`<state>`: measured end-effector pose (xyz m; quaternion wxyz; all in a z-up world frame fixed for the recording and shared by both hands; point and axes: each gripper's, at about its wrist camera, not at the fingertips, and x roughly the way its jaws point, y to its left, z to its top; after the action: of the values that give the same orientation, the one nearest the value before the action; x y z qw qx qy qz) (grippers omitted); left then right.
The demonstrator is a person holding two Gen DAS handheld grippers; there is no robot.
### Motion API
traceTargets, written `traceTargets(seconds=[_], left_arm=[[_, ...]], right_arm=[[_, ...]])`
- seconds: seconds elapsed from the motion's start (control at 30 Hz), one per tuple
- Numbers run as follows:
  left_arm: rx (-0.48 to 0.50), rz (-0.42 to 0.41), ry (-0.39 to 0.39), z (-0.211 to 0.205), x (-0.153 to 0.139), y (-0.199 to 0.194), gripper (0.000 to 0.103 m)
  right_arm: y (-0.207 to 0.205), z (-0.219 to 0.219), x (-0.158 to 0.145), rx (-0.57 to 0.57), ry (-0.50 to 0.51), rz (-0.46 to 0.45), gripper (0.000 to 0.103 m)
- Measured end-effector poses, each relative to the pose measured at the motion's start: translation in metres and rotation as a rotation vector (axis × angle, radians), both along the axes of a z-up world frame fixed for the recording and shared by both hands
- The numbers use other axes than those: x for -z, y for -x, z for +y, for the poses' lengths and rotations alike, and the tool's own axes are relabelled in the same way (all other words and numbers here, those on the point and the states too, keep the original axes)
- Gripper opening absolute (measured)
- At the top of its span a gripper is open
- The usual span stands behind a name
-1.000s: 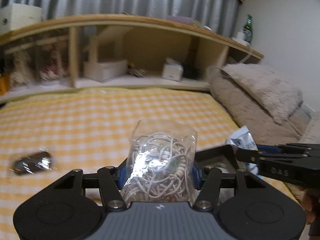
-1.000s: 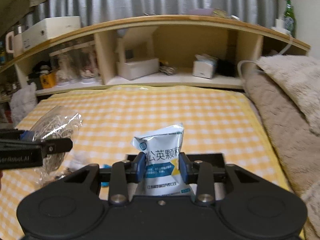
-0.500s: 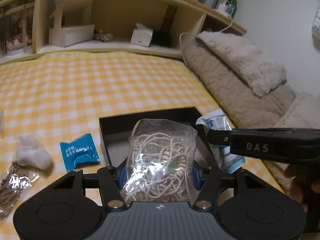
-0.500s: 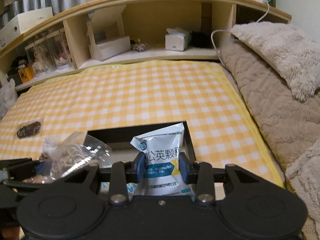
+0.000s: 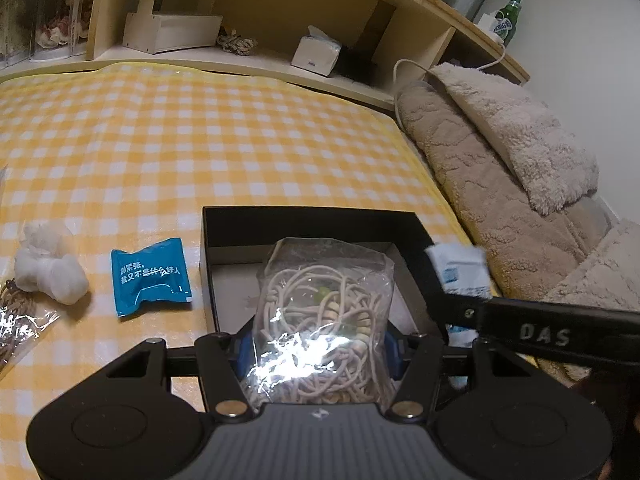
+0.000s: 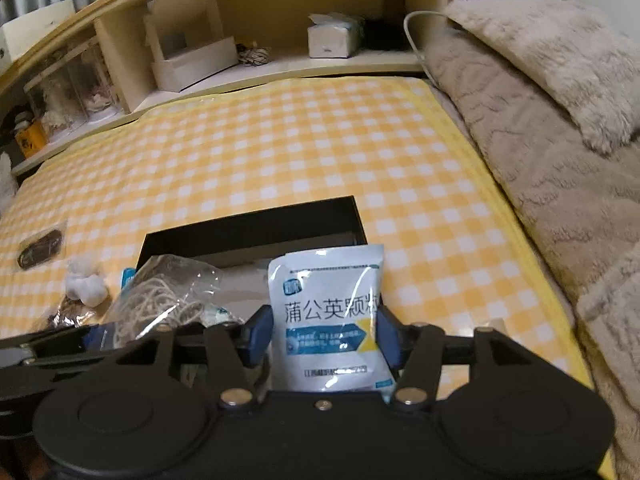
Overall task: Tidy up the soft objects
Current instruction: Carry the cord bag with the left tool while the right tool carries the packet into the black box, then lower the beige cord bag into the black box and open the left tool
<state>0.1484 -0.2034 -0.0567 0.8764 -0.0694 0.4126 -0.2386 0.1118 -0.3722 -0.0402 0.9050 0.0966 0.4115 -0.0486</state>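
A clear bag of beige cord point(image 5: 324, 320) stands upright in my left gripper point(image 5: 316, 344), which is shut on its lower part. It hangs over the near half of an open black box point(image 5: 304, 216) on the yellow checked cloth. My right gripper point(image 6: 324, 336) is beside it over the box's right side, and its jaws are opening. A white and blue sachet point(image 6: 328, 312) still stands between the pads point(image 6: 256, 336), spread flat, no longer pinched. In the left wrist view the sachet point(image 5: 456, 268) looks blurred above the right gripper's finger. In the right wrist view the cord bag point(image 6: 160, 300) shows at the left.
Left of the box lie a blue packet point(image 5: 150, 280), a white cotton lump point(image 5: 48, 280) and a clear bag of brown beads point(image 5: 16, 320). A dark bagged item point(image 6: 40, 246) lies farther left. Fuzzy beige blankets point(image 5: 520, 148) run along the right; a wooden shelf point(image 5: 240, 56) stands behind.
Both grippers came down and forward until they hang over the black box. The right jaws have widened, and the sachet, pinched narrow before, now spreads flat. The left grip is unchanged.
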Motion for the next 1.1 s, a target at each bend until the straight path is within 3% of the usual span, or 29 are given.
traceTargets(seconds=[0.37, 0.63, 0.77, 0.9, 0.93, 0.97, 1.0, 1.1], left_arm=[[0.009, -0.006, 0.002, 0.004, 0.0, -0.001, 0.059], [0.039, -0.017, -0.022, -0.013, -0.001, -0.005, 0.059], [0.019, -0.009, 0.022, -0.028, -0.001, -0.011, 0.059], [-0.002, 0.052, 0.13, -0.039, 0.002, -0.016, 0.06], [-0.006, 0.066, 0.155, -0.041, 0.003, -0.017, 0.065], [0.008, 0.08, 0.169, -0.043, 0.005, -0.017, 0.08], [0.029, 0.09, 0.172, -0.044, 0.007, -0.017, 0.087], [0.067, 0.073, 0.125, -0.044, 0.011, -0.012, 0.09]], right_arm=[[0.001, -0.004, -0.003, 0.014, -0.073, -0.01, 0.064], [0.008, -0.005, -0.014, 0.048, -0.083, -0.066, 0.065], [0.011, -0.005, -0.021, 0.065, -0.103, -0.105, 0.066], [0.013, -0.005, -0.026, 0.096, -0.113, -0.141, 0.065], [0.012, -0.006, -0.027, 0.1, -0.116, -0.146, 0.065], [0.012, -0.006, -0.027, 0.104, -0.119, -0.15, 0.065], [0.012, -0.007, -0.027, 0.108, -0.122, -0.154, 0.065], [0.012, -0.012, -0.023, 0.119, -0.126, -0.142, 0.066]])
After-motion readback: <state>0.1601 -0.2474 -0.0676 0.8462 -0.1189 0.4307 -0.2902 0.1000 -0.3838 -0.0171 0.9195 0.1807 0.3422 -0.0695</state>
